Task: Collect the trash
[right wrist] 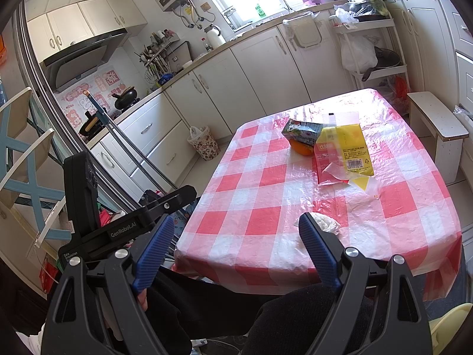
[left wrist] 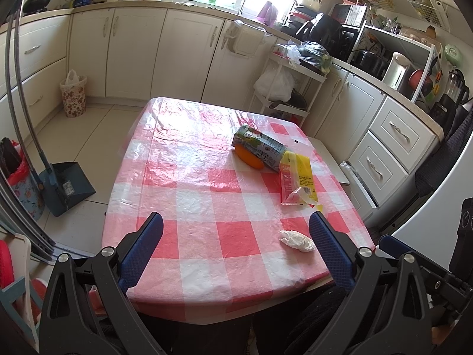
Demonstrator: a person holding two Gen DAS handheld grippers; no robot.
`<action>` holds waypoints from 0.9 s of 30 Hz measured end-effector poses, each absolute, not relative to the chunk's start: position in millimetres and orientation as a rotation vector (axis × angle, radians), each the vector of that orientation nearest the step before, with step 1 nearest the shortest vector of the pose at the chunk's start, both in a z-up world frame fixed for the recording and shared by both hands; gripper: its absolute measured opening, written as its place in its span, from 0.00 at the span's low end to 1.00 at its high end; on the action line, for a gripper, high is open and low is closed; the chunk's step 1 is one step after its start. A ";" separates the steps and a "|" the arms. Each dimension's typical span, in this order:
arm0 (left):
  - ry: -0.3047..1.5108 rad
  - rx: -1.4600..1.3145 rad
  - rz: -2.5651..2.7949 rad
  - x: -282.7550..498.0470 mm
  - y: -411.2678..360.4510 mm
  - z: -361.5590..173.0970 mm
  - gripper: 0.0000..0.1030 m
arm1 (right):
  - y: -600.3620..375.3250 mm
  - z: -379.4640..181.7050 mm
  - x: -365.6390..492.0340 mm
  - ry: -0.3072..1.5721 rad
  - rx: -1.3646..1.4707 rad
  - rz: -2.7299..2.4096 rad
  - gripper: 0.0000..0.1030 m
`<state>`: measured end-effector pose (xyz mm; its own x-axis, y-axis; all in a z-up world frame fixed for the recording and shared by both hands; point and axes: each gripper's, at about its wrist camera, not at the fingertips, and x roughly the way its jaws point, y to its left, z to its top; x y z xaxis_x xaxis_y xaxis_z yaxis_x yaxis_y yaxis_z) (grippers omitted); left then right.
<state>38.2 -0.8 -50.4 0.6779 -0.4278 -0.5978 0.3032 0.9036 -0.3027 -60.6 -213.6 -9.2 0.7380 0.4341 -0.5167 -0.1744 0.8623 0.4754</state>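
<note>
Both tools hang spread wide with nothing between their fingers, just off the near edge of the tabletop (left wrist: pixel 189 177), which wears a red-and-white checked plastic cloth. The left tool (left wrist: pixel 236 222) looks across the near edge from the near left; the right tool (right wrist: pixel 236 224) is held at the same edge, with the left one showing dark beside it. The trash lies on the right half of the tabletop. A crumpled white tissue (left wrist: pixel 297 240) sits close to the near edge, just beside the left tool's right finger. Farther in lies a yellow and red plastic wrapper (left wrist: pixel 298 177), torn open at its near end. Touching its far end is a printed drink carton (left wrist: pixel 260 148) on its side, resting partly on an orange piece (left wrist: pixel 248 157), toward the far right corner. On the floor by the cabinets stands a flowered waste bin (left wrist: pixel 73 96).
</note>
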 end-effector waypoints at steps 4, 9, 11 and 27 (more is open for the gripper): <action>0.717 -0.185 -0.412 37.7 -0.3 -50.2 0.92 | -213.8 -9.2 -60.5 0.662 0.418 0.345 0.80; 0.717 -0.185 -0.412 38.0 -1.1 -49.9 0.92 | -213.9 -9.3 -60.4 0.662 0.418 0.346 0.80; 0.717 -0.185 -0.412 38.0 -1.3 -49.8 0.92 | -214.0 -9.2 -60.4 0.662 0.418 0.345 0.80; 0.728 -0.220 -0.410 41.9 19.6 -46.3 0.92 | -246.2 2.3 -49.4 0.656 0.481 0.302 0.82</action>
